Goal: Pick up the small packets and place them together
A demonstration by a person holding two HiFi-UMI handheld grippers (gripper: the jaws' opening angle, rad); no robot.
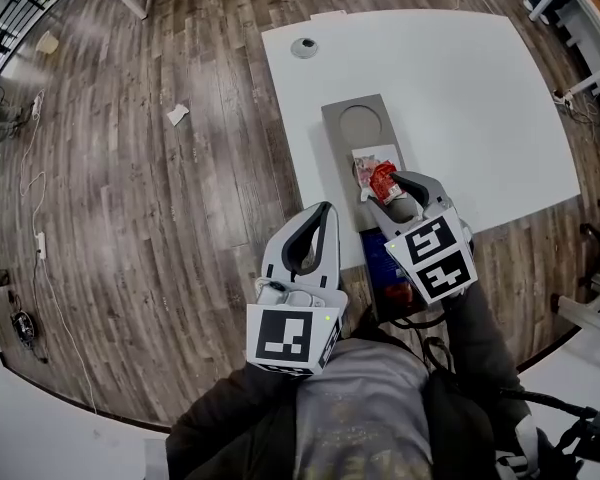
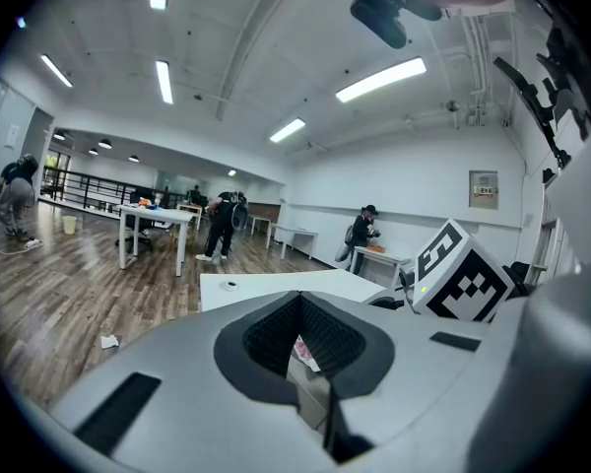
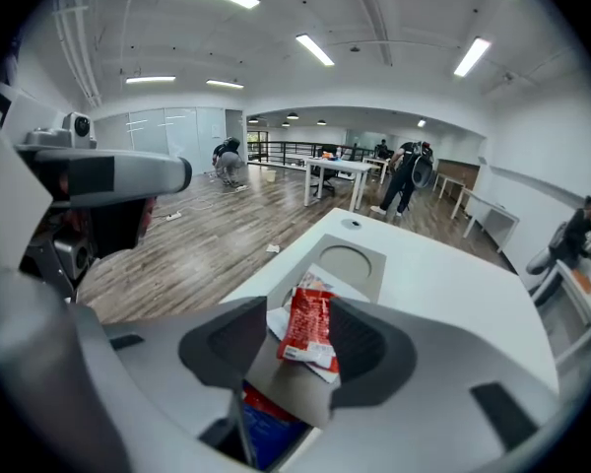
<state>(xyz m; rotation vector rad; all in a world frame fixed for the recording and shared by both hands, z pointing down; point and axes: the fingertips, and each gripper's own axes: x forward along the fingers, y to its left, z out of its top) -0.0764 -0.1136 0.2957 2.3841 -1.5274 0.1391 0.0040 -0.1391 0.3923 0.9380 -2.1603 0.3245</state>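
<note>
R tongs (image 3: 300, 315) stood apart, no grip. Red packet (image 3: 310, 325) lay betw. them atop white packets (image 3: 276, 321) in grey tray (image 1: 355, 123) on counter (image 1: 460, 88). L tongs (image 1: 325, 208) tips together, empty, beside tray.

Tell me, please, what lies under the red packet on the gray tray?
Under the red packet lies a white packet, flat on the gray tray. Only its edges show at the sides. Its middle is covered, so whether anything more lies beneath cannot be told.
</note>
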